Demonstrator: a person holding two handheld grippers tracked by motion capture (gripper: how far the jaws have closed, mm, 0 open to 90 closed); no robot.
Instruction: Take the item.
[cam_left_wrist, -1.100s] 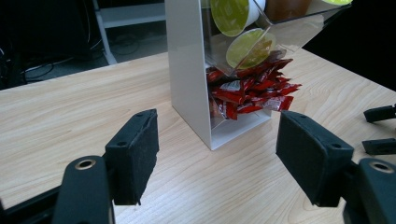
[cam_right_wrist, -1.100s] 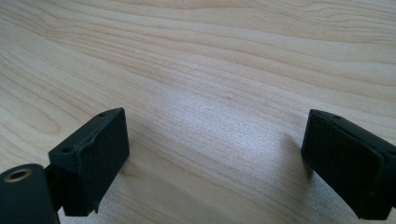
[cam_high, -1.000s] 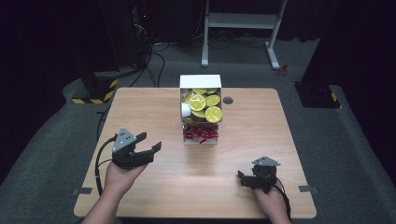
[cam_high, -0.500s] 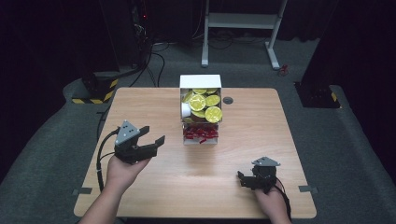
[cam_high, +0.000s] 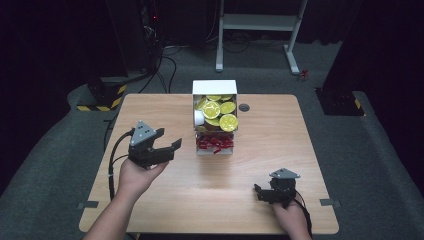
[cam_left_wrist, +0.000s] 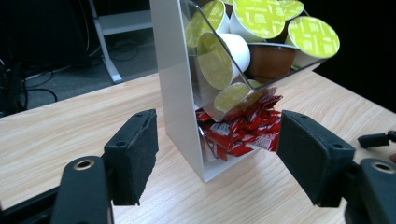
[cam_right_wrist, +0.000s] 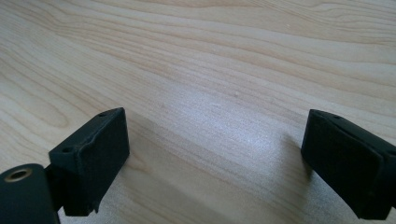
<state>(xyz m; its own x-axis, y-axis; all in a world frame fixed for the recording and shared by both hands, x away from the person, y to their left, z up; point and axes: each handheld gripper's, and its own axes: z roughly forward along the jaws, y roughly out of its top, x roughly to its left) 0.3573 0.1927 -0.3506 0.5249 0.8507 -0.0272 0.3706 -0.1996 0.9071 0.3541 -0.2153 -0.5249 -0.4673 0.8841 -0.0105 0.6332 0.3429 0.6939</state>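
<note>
Broadly, the wooden bench (cam_high: 150, 107) carries a white two-tier dispenser (cam_high: 215, 87) near its middle, toward the far edge. Its upper bin holds green-lidded capsules (cam_high: 220, 112); its lower tray holds red sachets (cam_high: 214, 143). The left claw (cam_high: 167, 146) hovers just off the dispenser's lower tray, at about nine o'clock from it, apart from it. In the left gripper view the left claw (cam_left_wrist: 215, 154) stands open with nothing between its pads, and the sachets (cam_left_wrist: 243, 128) lie ahead at twelve o'clock. The right claw (cam_high: 260, 192) sits low over the bench at about five o'clock from the dispenser, well apart, its pads spread wide over bare wood (cam_right_wrist: 210, 93).
</note>
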